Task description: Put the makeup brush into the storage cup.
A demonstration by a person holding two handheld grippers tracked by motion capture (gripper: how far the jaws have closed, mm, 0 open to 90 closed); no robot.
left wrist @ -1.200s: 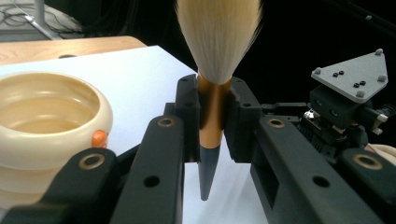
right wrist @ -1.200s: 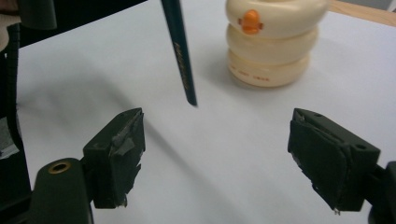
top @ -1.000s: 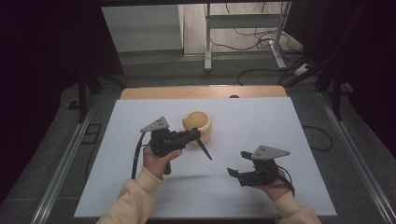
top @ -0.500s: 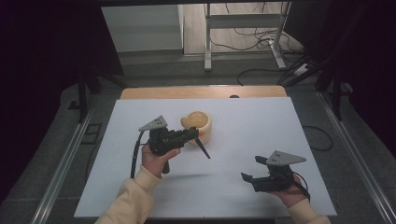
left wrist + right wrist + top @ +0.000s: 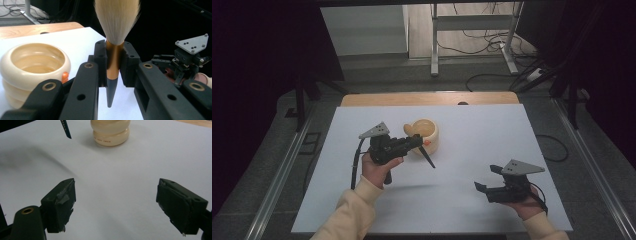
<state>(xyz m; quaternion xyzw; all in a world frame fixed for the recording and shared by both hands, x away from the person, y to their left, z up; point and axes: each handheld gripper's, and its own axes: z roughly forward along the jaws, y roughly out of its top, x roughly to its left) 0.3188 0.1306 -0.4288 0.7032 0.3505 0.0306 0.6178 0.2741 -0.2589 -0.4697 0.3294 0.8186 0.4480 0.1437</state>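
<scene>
1. The left gripper was clamped on a calligraphy brush with a cream bristle head, amber ferrule and dark tapering handle, its jaws pressing the amber ferrule from both sides
2. In the left gripper view the bristle head rose above the jaws and the pointed handle end hung below them, clear of the white table sheet
3. The cream, ribbed, round ceramic pot stood just beyond and beside that gripper's jaws, upright on the sheet
4. The right gripper held nothing: its jaws stood wide apart over bare sheet, well apart from the pot, which lay ahead of it in the right gripper view
5. Judged from looks, the brush was light, with a stiff, smooth, possibly slippery handle and soft bristles that crush easily, so the ferrule seemed the soundest grip
6. The pot looked heavier and breakable; its ribbed wall offered the hold
</scene>
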